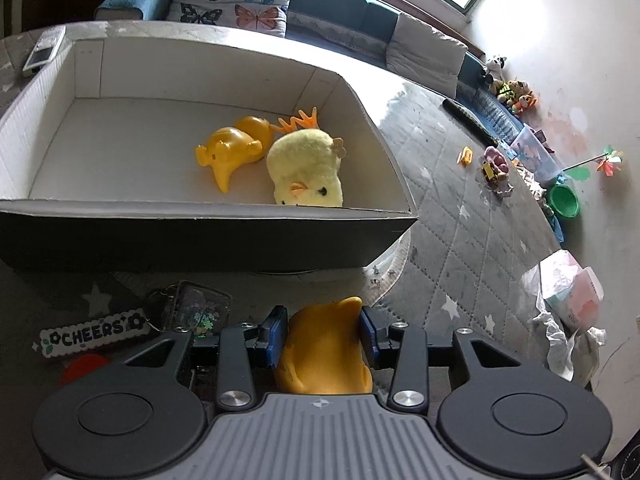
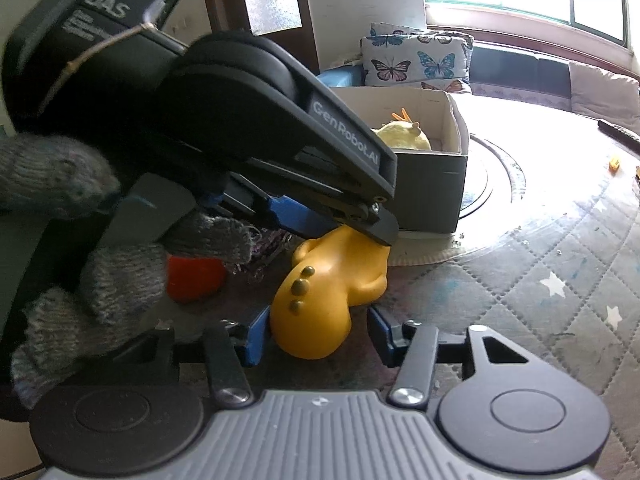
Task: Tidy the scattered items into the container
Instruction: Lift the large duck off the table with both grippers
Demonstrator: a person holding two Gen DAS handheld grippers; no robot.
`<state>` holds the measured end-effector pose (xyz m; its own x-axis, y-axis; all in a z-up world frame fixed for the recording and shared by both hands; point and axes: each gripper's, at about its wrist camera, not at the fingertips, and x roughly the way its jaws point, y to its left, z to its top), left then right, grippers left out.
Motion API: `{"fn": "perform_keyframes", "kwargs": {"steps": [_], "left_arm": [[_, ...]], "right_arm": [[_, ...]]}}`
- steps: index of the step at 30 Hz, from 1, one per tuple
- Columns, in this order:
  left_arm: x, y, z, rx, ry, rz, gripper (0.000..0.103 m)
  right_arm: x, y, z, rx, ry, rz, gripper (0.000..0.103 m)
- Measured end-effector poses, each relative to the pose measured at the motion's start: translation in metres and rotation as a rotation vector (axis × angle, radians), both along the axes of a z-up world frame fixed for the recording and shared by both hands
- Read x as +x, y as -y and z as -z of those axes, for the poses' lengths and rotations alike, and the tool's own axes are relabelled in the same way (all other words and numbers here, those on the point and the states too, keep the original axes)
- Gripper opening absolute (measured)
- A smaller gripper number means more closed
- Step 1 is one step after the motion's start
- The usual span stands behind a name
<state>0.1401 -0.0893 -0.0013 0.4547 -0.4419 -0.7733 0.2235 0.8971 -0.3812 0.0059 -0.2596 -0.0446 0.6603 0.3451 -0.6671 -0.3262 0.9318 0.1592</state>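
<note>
The left gripper (image 1: 324, 332) is pinching an orange rubber toy (image 1: 324, 354) between its blue pads, low in the left wrist frame, just in front of the white cardboard box (image 1: 208, 206). Inside the box, 1 orange rubber duck (image 1: 230, 150) and 1 yellow plush chick (image 1: 306, 174) are lying side by side. In the right wrist view, the right gripper (image 2: 314, 334) is standing wide around the same toy (image 2: 320, 304), with a gap showing at its right pad. A "CHEERS" keychain (image 1: 94, 336) is lying at lower left.
</note>
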Motion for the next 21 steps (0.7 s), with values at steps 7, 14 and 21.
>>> {"fn": "perform_keyframes", "kwargs": {"steps": [7,14,21], "left_arm": [[0.0009,0.0000,0.0003,-0.006,-0.008,0.001,0.042],[0.0024,0.0004,-0.0002,-0.007,-0.014,-0.009,0.042],[0.0021,0.0000,-0.0001,-0.015,-0.013,-0.022,0.041]], "right_arm": [[-0.0022,0.0029,-0.0012,0.007,0.001,0.006,0.048],[-0.0032,0.0057,-0.0032,0.014,0.003,0.016,0.047],[0.0007,0.0066,-0.0014,0.026,-0.006,0.027,0.046]]}}
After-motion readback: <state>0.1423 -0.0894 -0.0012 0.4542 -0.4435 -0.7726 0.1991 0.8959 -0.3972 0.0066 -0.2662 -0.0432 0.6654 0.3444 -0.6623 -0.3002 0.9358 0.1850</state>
